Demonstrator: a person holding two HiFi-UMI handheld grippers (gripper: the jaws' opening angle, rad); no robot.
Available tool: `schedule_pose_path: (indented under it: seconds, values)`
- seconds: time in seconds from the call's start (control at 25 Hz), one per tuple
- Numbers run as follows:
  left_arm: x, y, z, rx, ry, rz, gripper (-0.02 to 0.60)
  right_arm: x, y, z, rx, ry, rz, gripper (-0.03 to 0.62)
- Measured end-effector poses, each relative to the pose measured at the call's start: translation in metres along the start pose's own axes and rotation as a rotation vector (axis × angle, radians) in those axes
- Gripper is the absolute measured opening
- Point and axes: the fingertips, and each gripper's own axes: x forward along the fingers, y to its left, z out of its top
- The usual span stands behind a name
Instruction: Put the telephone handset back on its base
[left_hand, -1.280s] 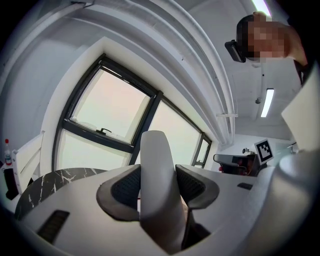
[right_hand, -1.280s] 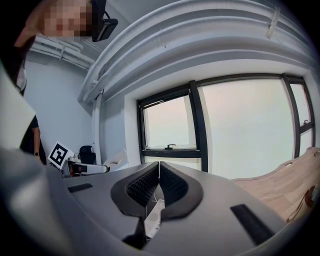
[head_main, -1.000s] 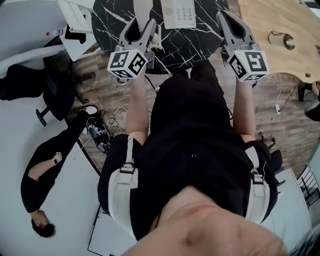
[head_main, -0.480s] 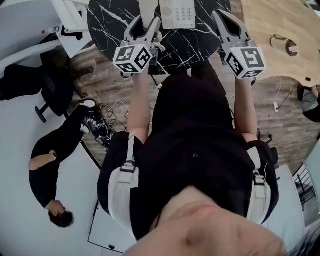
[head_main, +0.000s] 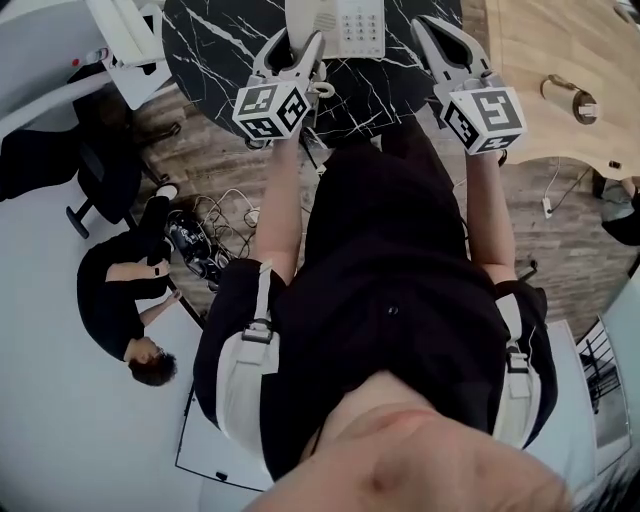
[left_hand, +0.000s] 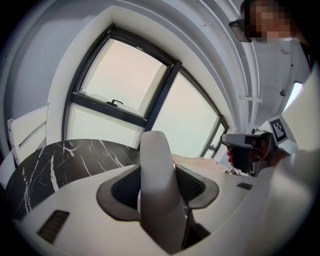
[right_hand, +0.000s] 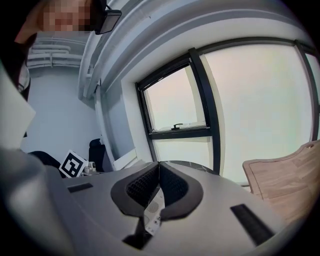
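Observation:
A white telephone base (head_main: 358, 22) with a keypad lies on the round black marble table (head_main: 230, 40) at the top of the head view. My left gripper (head_main: 300, 45) is just left of the base and is shut on the pale handset (left_hand: 155, 155), which stands upright between the jaws. In the head view the handset (head_main: 303, 14) pokes out past the left gripper, beside the base's left side. My right gripper (head_main: 432, 35) hovers at the base's right edge with its jaws shut and empty (right_hand: 159, 175). A sliver of the base (right_hand: 152, 215) shows beneath them.
A light wooden table (head_main: 540, 50) with a small round object (head_main: 582, 103) stands at the right. A white desk (head_main: 130, 30) and a black office chair (head_main: 100, 180) are at the left. A person (head_main: 120, 300) crouches on the floor near tangled cables (head_main: 200, 240).
Both grippers have moved forward towards the telephone base, and the handset now sits closer to the base's left side. The person on the floor has shifted position.

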Motion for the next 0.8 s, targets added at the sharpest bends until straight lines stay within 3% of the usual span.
schedule_pose_path:
  seconds: [0.32,0.8]
  values:
    - [0.03,0.011,-0.022,0.027,0.056,0.073,0.225,0.02,-0.012,-0.008,0.01,0.04,0.045,0.031]
    - [0.074,0.037,-0.059,-0.011,0.139,0.17,0.225,0.036,-0.031,-0.029,0.043,0.108,0.066,0.031]
